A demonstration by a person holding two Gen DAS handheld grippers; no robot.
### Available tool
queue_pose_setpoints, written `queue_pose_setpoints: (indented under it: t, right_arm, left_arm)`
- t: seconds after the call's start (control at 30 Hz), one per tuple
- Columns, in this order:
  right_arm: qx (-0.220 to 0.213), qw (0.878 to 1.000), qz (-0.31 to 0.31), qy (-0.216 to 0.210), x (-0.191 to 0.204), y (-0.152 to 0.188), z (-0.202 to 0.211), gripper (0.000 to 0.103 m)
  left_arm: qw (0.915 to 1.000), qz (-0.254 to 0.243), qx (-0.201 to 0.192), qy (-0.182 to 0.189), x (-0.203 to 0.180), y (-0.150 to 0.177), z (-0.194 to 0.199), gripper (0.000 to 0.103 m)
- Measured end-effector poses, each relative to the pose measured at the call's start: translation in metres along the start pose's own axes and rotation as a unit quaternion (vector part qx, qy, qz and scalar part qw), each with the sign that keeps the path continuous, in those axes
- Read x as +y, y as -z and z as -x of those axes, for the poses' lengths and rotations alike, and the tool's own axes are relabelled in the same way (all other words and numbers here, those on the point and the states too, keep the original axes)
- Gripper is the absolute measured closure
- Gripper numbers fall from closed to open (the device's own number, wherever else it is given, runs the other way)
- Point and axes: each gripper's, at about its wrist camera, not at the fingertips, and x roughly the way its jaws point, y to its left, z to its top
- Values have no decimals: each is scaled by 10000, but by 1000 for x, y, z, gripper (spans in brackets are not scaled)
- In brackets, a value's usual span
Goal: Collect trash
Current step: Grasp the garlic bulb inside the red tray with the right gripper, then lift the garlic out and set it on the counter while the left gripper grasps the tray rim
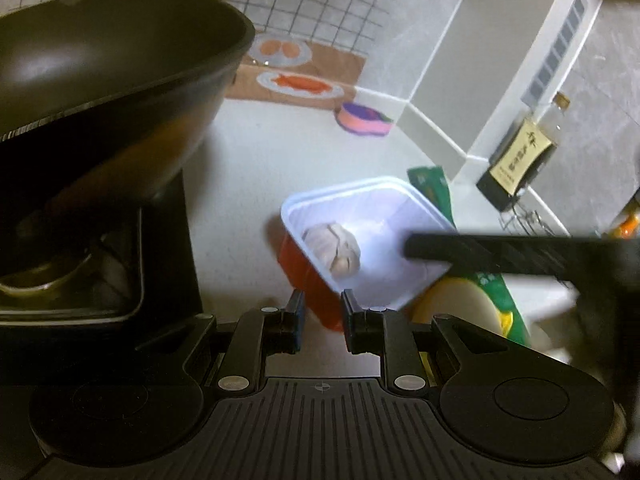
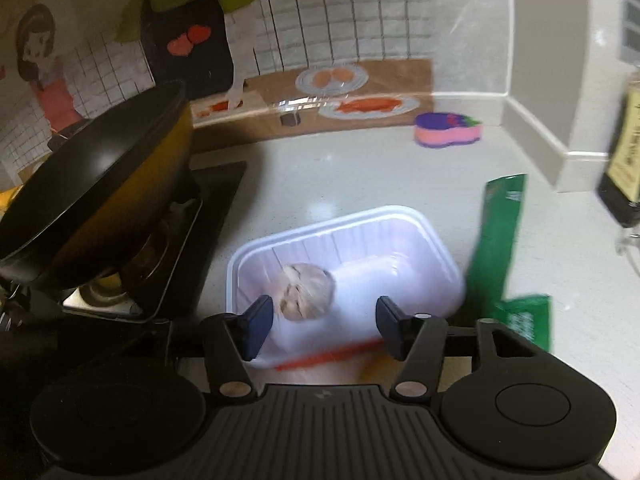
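A white plastic tray with a red outside (image 1: pixel 400 216) (image 2: pixel 404 240) sits on the white counter. A crumpled brownish paper ball (image 1: pixel 334 250) (image 2: pixel 306 292) lies inside it. My left gripper (image 1: pixel 322 308) is closed on the tray's near wall, red side between the jaws. My right gripper (image 2: pixel 324 320) is open, hovering over the tray with the ball between and just beyond its fingertips; it shows in the left wrist view as a dark bar (image 1: pixel 480 250). A green snack wrapper (image 1: pixel 432 188) (image 2: pixel 500 236) lies right of the tray.
A black wok (image 1: pixel 100 80) (image 2: pixel 100 184) sits tilted on a gas stove (image 2: pixel 192 240) to the left. A pink and purple sponge (image 1: pixel 366 120) (image 2: pixel 448 130) lies at the back. A dark sauce bottle (image 1: pixel 520 152) (image 2: pixel 624 152) stands on a wire rack at the right, by the wall corner.
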Motion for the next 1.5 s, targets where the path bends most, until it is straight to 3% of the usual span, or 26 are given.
queue_pose_setpoints:
  t: [0.27, 0.33, 0.4, 0.5, 0.6, 0.77, 0.87, 0.97, 1.1, 1.23, 1.3, 1.33, 1.37, 1.5]
  right_arm:
    - [1090, 9929, -462, -138, 12, -33, -97, 44]
    - [1163, 9898, -762, -303, 7, -31, -106, 40]
    - [1285, 9872, -849, -405, 8, -27, -110, 46]
    - [1247, 9900, -530, -391, 18, -17, -102, 49]
    - [1194, 9896, -601, -524, 19, -4, -83, 50]
    - [374, 9927, -962, -616, -2, 4, -21, 50]
    - [-132, 9964, -822, -173, -15, 7, 17, 50]
    - [-376, 9964, -695, 294, -26, 20, 42, 50]
    - [-483, 9934, -714, 751, -47, 45, 61, 50]
    - [-311, 9894, -1112, 876, -72, 66, 64, 50]
    - [-188, 9872, -1301, 902, -81, 73, 60, 50]
    - [-132, 9861, -1363, 939, -84, 75, 57, 50]
    - [-83, 9852, -1410, 969, -86, 78, 54, 50]
    - [34, 9847, -1491, 897, -80, 80, 42, 50]
  left_arm:
    - [9998, 52, 167, -108, 12, 14, 13, 81]
    - [9998, 87, 142, -122, 14, 14, 15, 81]
    - [9998, 126, 128, -102, 17, 14, 18, 81]
    - [9997, 193, 148, 22, 19, 13, 18, 81]
    - [9987, 469, 61, 207, 25, 14, 20, 81]
    - [9924, 1027, -376, 564, 31, 4, 25, 81]
    - [9929, 999, -465, 458, 24, -3, 12, 81]
    - [9961, 861, -183, 58, 12, -8, -14, 81]
    - [9971, 733, 8, -200, 2, -5, -40, 74]
    - [9983, 581, -9, -92, 1, 1, -50, 74]
    - [9987, 498, 25, 76, 3, 4, -49, 76]
    - [9986, 513, 33, 117, 5, 6, -45, 82]
    - [9986, 525, 3, 93, 7, 9, -41, 87]
    - [9991, 319, -197, -176, 12, 22, -13, 88]
